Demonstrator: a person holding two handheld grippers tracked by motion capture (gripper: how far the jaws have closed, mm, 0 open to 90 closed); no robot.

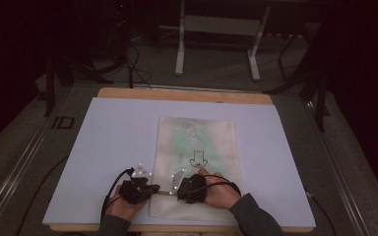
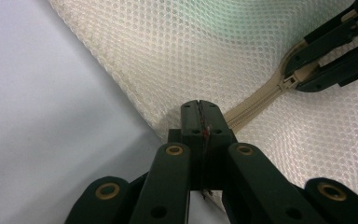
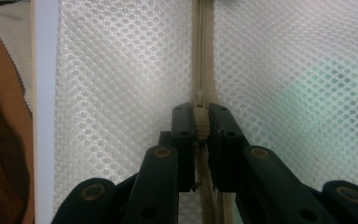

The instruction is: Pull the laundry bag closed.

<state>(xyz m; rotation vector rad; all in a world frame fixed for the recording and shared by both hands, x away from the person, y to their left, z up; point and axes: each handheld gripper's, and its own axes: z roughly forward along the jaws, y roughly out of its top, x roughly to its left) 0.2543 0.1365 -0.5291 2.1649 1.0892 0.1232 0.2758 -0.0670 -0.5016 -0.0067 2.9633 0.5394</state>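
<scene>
A cream mesh bag [image 1: 197, 147] lies flat on the white board [image 1: 108, 147], with something green showing faintly through it. Its beige zipper [image 2: 256, 105] runs along the near end. My left gripper [image 2: 200, 109] is shut on the bag's edge, right at the zipper's end by the left corner [image 1: 156, 189]. Just to its right, my right gripper [image 3: 200, 116] is shut on the zipper pull [image 3: 199, 122]. In the left gripper view the right gripper [image 2: 293, 80] shows at the top right, pinching that pull. The zipper tape [image 3: 204, 46] ahead of the pull is closed.
The white board rests on a wooden table [image 1: 187, 94], whose near edge lies just under the person's wrists. A black drawn mark [image 1: 197, 161] sits mid-bag. A white frame's legs [image 1: 179, 54] stand on the dark floor beyond the table.
</scene>
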